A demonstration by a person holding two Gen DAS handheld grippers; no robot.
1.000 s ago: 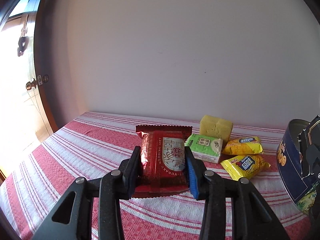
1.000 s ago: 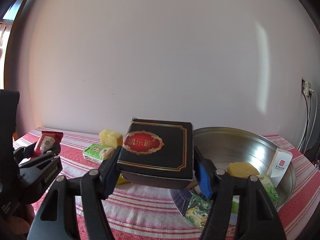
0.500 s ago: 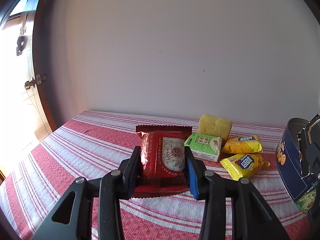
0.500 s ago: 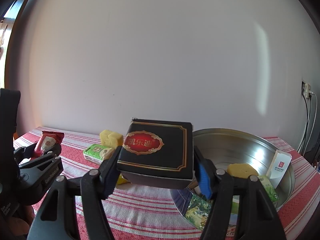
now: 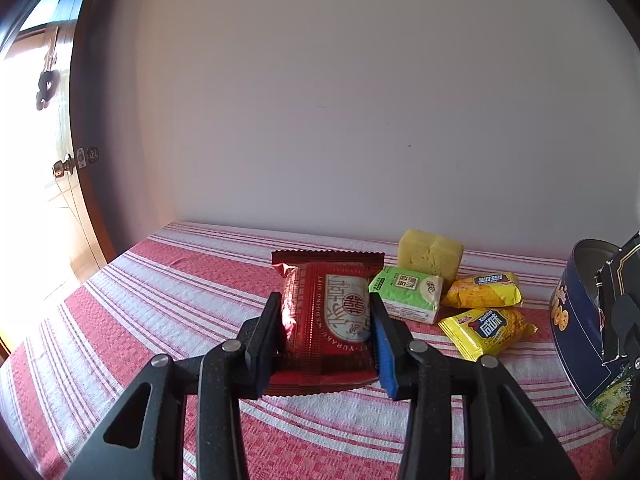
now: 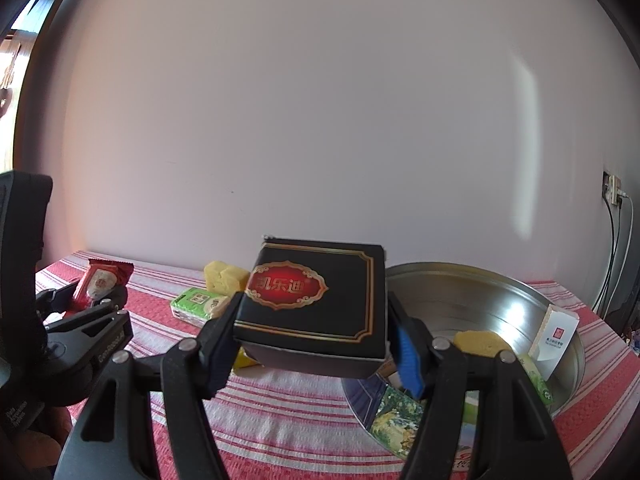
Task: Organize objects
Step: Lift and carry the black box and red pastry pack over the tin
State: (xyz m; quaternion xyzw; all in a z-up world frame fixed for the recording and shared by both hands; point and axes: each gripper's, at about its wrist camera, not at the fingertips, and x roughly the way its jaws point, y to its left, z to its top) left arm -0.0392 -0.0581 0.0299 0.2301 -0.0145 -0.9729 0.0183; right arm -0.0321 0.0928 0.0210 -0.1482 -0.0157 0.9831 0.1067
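Observation:
My left gripper (image 5: pixel 326 330) is shut on a red snack packet (image 5: pixel 328 316) and holds it just above the striped tablecloth (image 5: pixel 168 304). The packet also shows in the right wrist view (image 6: pixel 102 284). My right gripper (image 6: pixel 314 342) is shut on a black box with a red and gold label (image 6: pixel 316 304), held in the air beside the round metal tin (image 6: pixel 500 292). The tin holds a yellow cake piece (image 6: pixel 480 342), a white card (image 6: pixel 556 334) and green packets. The tin's blue side shows in the left wrist view (image 5: pixel 576 332).
On the cloth lie a yellow cake block (image 5: pixel 430 252), a green packet (image 5: pixel 408 292) and two yellow snack packets (image 5: pixel 486 326). A wall runs close behind. A door (image 5: pixel 76 160) stands left. Cables hang by a wall socket (image 6: pixel 614 196) at right.
The left gripper with the red packet has lifted slightly, and the table items sit a little lower in its view. The right gripper and black box have barely moved.

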